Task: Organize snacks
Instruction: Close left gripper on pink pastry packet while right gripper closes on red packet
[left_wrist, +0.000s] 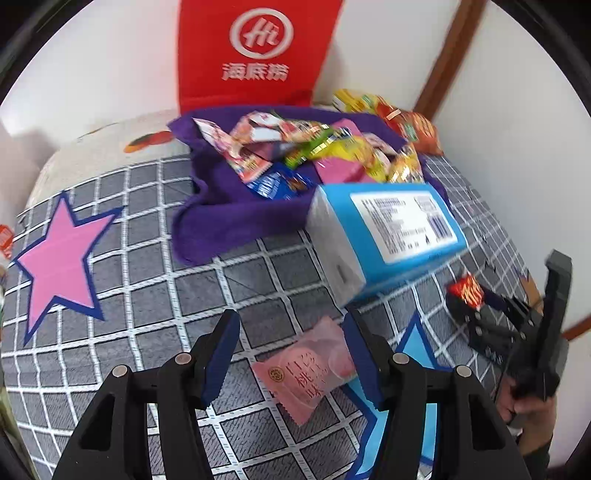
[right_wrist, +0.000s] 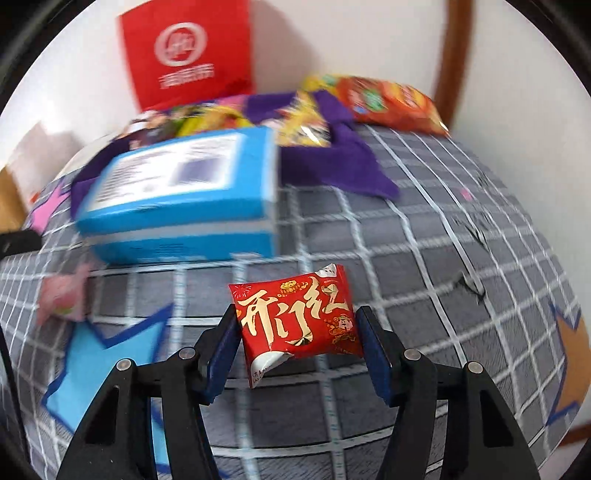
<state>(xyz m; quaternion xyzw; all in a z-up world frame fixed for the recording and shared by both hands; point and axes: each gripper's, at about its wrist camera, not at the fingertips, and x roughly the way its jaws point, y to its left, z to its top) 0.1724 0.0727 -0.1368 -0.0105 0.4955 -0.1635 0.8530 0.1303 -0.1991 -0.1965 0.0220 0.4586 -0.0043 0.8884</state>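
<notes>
My right gripper (right_wrist: 297, 325) is shut on a small red snack packet (right_wrist: 295, 321) and holds it above the checked cloth; both also show at the right of the left wrist view, the gripper (left_wrist: 480, 306) and the packet (left_wrist: 467, 291). My left gripper (left_wrist: 291, 332) is open and empty above a pink peach-flavour packet (left_wrist: 306, 365) lying on the cloth beside a blue star (left_wrist: 413, 347). A blue box (left_wrist: 384, 236) lies just in front of a purple cloth (left_wrist: 218, 218) piled with several snack packets (left_wrist: 314, 144).
A red bag (left_wrist: 255, 51) with a white logo stands against the wall behind the pile. An orange snack bag (right_wrist: 388, 101) lies at the far right edge. A pink star (left_wrist: 59, 262) marks the cloth at left, an orange star (right_wrist: 572, 365) at right.
</notes>
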